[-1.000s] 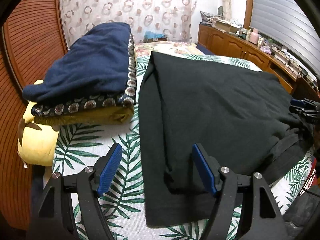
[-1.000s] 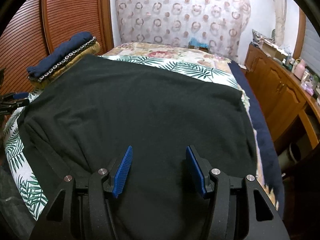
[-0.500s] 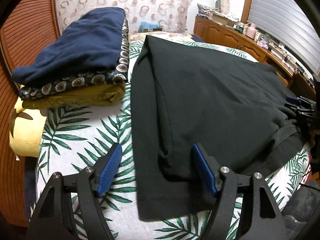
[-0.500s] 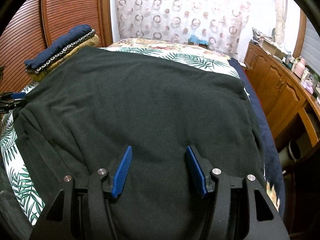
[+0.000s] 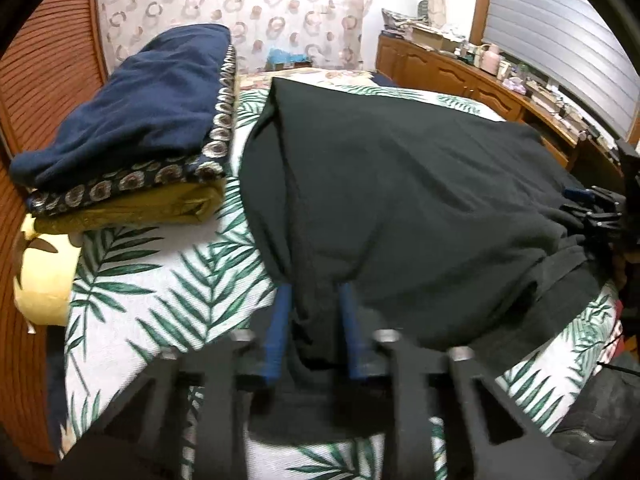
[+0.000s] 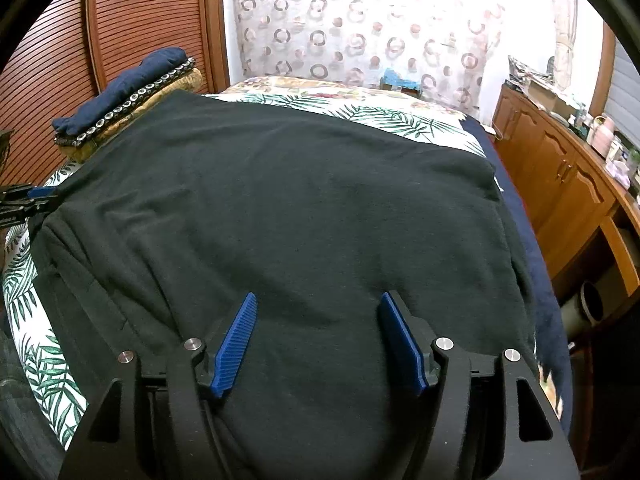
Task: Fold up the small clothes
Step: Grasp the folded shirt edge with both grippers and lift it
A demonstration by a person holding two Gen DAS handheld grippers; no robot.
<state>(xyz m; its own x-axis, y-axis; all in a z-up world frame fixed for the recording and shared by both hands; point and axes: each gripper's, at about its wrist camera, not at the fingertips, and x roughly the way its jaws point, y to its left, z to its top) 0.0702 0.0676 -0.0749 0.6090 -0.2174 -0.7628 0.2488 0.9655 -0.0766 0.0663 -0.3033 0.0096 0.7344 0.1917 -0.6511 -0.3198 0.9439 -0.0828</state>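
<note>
left gripper [image 5: 314,320] just closed, pinching near corner of black garment [image 5: 400,200] spread on bed [image 5: 160,280]; right gripper [image 6: 318,336] widening, jaws empty above cloth. risk: one-sided lift skews fold.

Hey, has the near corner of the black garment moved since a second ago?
Yes. The black garment corner has lifted off the leaf-print bedspread, bunched between the left gripper pads, whose jaws have just closed on it.

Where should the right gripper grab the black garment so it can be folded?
The near hem of the black garment, from the near side: it lies between the open right gripper fingers. The left gripper, just closed, pinches the opposite corner.
</note>
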